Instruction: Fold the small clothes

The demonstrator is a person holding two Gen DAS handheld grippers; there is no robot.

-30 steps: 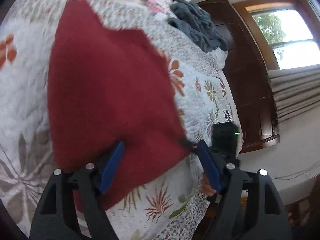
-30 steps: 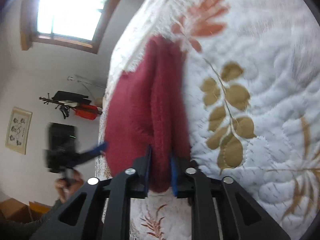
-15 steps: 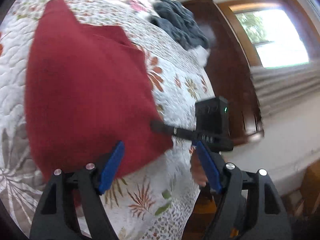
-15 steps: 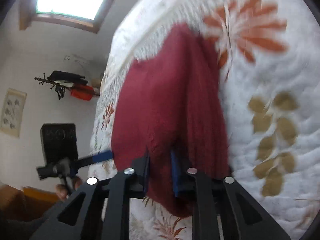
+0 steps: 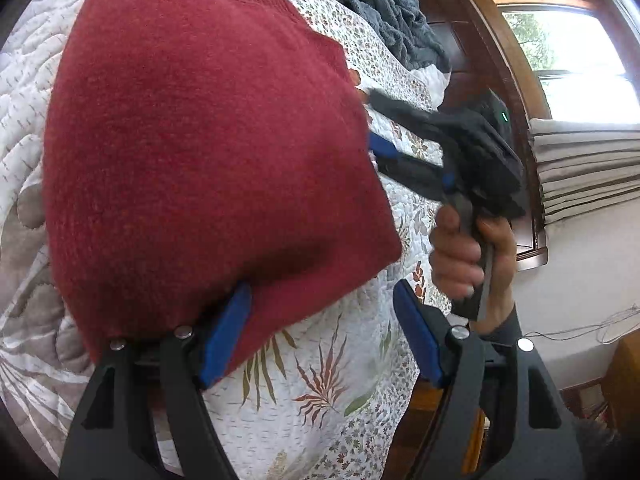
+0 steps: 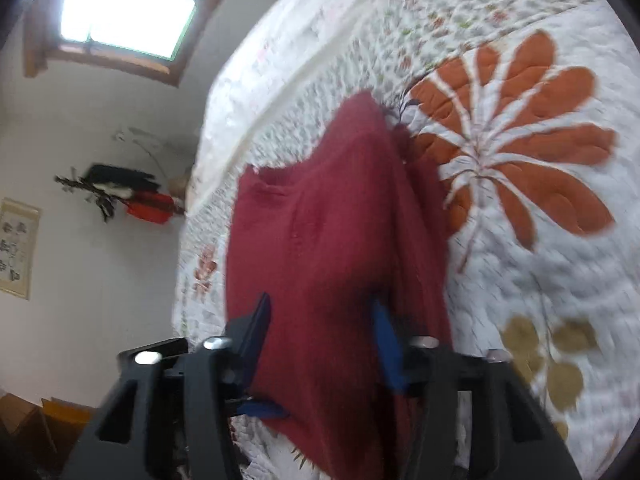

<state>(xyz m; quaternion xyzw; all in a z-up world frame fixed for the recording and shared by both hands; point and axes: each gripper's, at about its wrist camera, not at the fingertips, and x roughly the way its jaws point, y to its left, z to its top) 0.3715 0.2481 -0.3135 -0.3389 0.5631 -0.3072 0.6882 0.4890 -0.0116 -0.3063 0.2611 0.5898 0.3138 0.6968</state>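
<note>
A dark red knit garment lies folded on the floral quilt. My left gripper is open at the garment's near edge. The cloth drapes over its left finger, and its right finger stands over bare quilt. A hand holds my right gripper, whose blue tip touches the garment's right edge. In the right wrist view the right gripper is open, with the red garment lying loose between its spread fingers.
A grey crumpled cloth lies at the far end of the bed, against dark wooden furniture. The bed's edge drops off to the right, near a window. Wall hangings show in the right wrist view.
My right gripper was shut on the garment's edge and has opened, letting it go. The garment has come over towards my left gripper, which stays open and is now closer to it.
</note>
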